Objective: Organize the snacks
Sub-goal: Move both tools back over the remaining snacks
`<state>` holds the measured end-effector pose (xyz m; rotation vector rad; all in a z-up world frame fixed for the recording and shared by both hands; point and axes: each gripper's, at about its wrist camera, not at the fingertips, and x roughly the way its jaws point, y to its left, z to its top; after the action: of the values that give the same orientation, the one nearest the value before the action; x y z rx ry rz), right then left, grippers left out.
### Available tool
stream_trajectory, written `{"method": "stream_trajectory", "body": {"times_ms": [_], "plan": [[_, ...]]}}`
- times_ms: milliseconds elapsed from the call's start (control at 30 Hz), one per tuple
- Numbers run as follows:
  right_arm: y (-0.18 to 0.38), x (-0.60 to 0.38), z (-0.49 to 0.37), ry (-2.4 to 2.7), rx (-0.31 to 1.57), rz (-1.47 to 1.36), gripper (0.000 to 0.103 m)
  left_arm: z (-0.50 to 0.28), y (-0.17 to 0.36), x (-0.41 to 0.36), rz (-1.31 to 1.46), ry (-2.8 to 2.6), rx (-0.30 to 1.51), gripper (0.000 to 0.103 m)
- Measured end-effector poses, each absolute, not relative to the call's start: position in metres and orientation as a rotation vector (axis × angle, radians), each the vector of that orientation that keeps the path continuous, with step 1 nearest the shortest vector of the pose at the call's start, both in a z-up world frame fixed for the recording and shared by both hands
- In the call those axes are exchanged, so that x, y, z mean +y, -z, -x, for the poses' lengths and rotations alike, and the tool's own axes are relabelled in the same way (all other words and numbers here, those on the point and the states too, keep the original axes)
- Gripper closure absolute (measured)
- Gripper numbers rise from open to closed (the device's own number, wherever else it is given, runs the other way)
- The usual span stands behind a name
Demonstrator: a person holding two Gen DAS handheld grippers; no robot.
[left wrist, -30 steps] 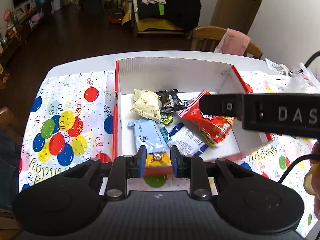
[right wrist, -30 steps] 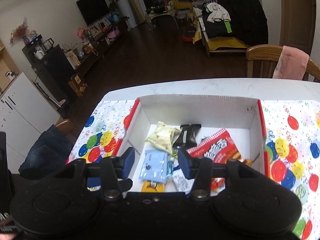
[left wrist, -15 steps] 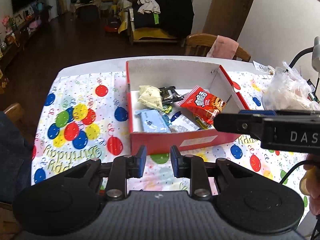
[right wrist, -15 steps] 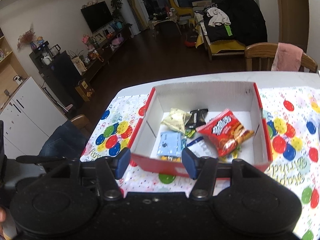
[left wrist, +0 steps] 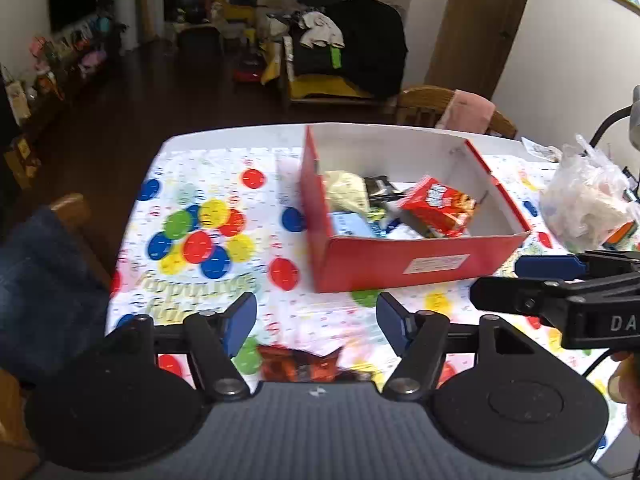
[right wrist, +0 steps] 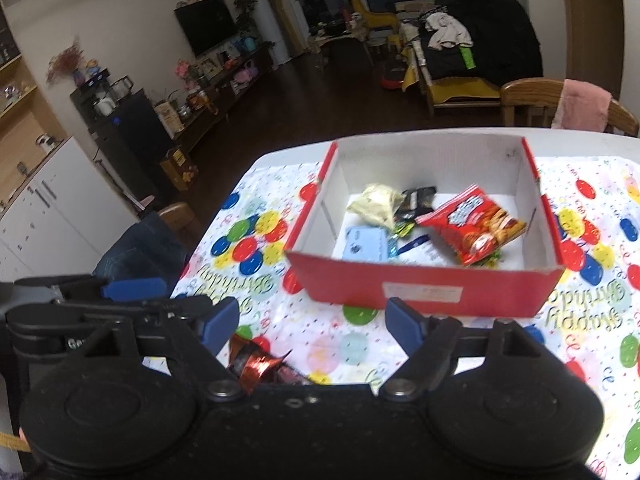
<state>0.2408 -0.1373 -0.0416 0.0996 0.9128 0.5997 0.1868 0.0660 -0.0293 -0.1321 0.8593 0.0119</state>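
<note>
Two tools over the desk [left wrist: 224,136], both on the near side of the red cardboard box [right wrist: 424,284], both tilted down toward it. Left tool [left wrist: 316,318] released, jaws opening, nothing pressed between the blue pads [left wrist: 240,320]; only balloon-print tablecloth [left wrist: 192,216] in the gap. Right tool [right wrist: 314,326] likewise released and opening, pads clear of everything. Between tool body and box, a crinkled red-brown foil snack packet [left wrist: 300,360] flat on the cloth, mostly cut off by the tool housing in both wrist views; print unreadable.

Inside the box: red chip bag [right wrist: 472,224] toward the right wall, pale yellow packet [right wrist: 376,204] toward the far left, black wrapper [right wrist: 418,198] beside it, light blue packet [right wrist: 366,244] against the near wall, partly hidden by that wall from the left wrist view. Small green and white-blue wrappers under the chip bag, too covered to identify. White label on the box front blurred.

Right of the box, a clear plastic bag [left wrist: 584,200] with pale contents, hard to make out. Right tool seen side-on at the edge of the left view, a fingertip of the holding hand [left wrist: 624,372] barely visible below it. Left of the box, off the desk edge, folded denim [right wrist: 140,248] on a wooden chair.
</note>
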Motion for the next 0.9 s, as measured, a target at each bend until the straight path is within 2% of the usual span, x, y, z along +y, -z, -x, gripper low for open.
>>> {"method": "stream_trajectory", "body": {"times_ms": [167, 233, 433, 533, 900], "plan": [[0.053, -0.130, -0.228, -0.623, 0.931, -0.082, 0.018, -0.167, 0.036, 0.083, 0.164, -0.036, 0.861, 0.029], [0.058, -0.128, -0.223, -0.625, 0.939, -0.073, 0.010, -0.160, 0.041, 0.088, 0.166, -0.049, 0.864, 0.028], [0.072, -0.121, -0.209, -0.630, 0.939, -0.024, 0.009, -0.146, 0.058, 0.096, 0.166, -0.074, 0.884, 0.028], [0.080, -0.117, -0.202, -0.653, 0.927, 0.019, 0.001, -0.141, 0.069, 0.098, 0.165, -0.073, 0.898, 0.022], [0.102, -0.119, -0.190, -0.681, 0.961, 0.078, 0.001, -0.145, 0.117, 0.084, 0.109, -0.035, 0.962, 0.020]]}}
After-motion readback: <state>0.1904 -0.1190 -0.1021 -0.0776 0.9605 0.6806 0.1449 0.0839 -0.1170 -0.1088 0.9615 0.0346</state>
